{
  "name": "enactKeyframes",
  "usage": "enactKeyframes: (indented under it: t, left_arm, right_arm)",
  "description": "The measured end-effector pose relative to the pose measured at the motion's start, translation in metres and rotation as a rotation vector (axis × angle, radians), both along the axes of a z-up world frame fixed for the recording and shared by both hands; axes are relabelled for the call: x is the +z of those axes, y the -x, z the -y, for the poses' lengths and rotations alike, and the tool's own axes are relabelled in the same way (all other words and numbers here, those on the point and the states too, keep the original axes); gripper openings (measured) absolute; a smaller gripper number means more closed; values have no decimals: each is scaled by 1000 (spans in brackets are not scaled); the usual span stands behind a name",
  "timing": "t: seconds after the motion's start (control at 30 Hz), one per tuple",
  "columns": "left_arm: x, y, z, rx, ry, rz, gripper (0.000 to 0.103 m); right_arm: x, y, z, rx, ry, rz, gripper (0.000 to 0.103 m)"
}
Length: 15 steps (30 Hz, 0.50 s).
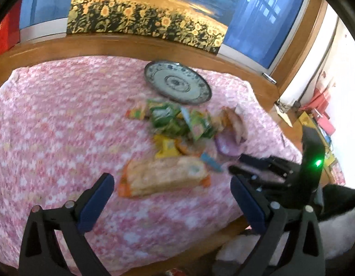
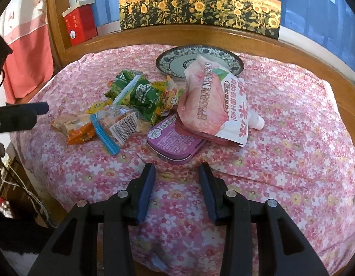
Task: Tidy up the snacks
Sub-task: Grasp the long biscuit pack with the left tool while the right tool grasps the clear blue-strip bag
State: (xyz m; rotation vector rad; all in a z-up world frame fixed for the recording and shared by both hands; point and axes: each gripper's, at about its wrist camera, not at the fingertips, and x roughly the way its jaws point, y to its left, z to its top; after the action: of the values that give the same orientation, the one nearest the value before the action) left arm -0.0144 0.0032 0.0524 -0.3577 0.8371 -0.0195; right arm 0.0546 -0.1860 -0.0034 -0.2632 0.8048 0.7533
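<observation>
1. The snacks are heaped on the pink floral cloth, just on the near side of the blue-and-white plate — the plate is taken as the landmark and, by judgement, as the place where the snacks are to be gathered.
2. The left gripper is held wide apart and empty, aimed at the orange biscuit packet, the piece of the heap farthest from the plate. The packet is best pinched across its narrow width, so that it is not crushed.
3. The right gripper is held apart too, though less widely, with nothing between its fingers; it hovers before the purple tin.
4. The pink peach pouch leans over the plate's near rim and lies on the tin — it would be better lifted first.
5. The green packets lie left of the plate; the left view is blurred.
6. A red box stands on the wooden ledge, well left of the plate, out of the way.
</observation>
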Motion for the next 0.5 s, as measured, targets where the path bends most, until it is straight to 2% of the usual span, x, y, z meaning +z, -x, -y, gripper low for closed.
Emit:
enactKeyframes:
  t: [0.07, 0.13, 0.2, 0.27, 0.3, 0.37, 0.4, 0.47, 0.5]
  left_arm:
    - [-6, -17, 1, -24, 30, -33, 103]
    - [-22, -36, 0, -28, 17, -115, 103]
    - [-37, -48, -1, -8, -19, -187, 103]
    - [-37, -45, -2, 8, -16, -166, 103]
    - [-36, -44, -2, 16, -12, -156, 103]
    - [-37, -43, -2, 14, -21, -143, 103]
    - [-38, -42, -2, 13, -23, -135, 102]
    - [-38, -29, -3, 16, -19, -125, 102]
    - [-38, -24, -3, 18, -13, -123, 101]
  right_arm:
    - [2, -3, -1, -3, 8, -23, 41]
    - [7, -8, -5, -17, 41, -82, 42]
    - [20, -17, -9, 4, 29, -224, 42]
    - [39, -17, -7, 77, -116, -332, 42]
    - [48, -15, -7, 93, -157, -329, 42]
    - [54, -16, -15, 105, -166, -320, 46]
    - [49, -23, -22, 101, -163, -365, 49]
    - [33, -38, -31, 79, -173, -475, 62]
    - [24, -45, -36, 66, -178, -529, 63]
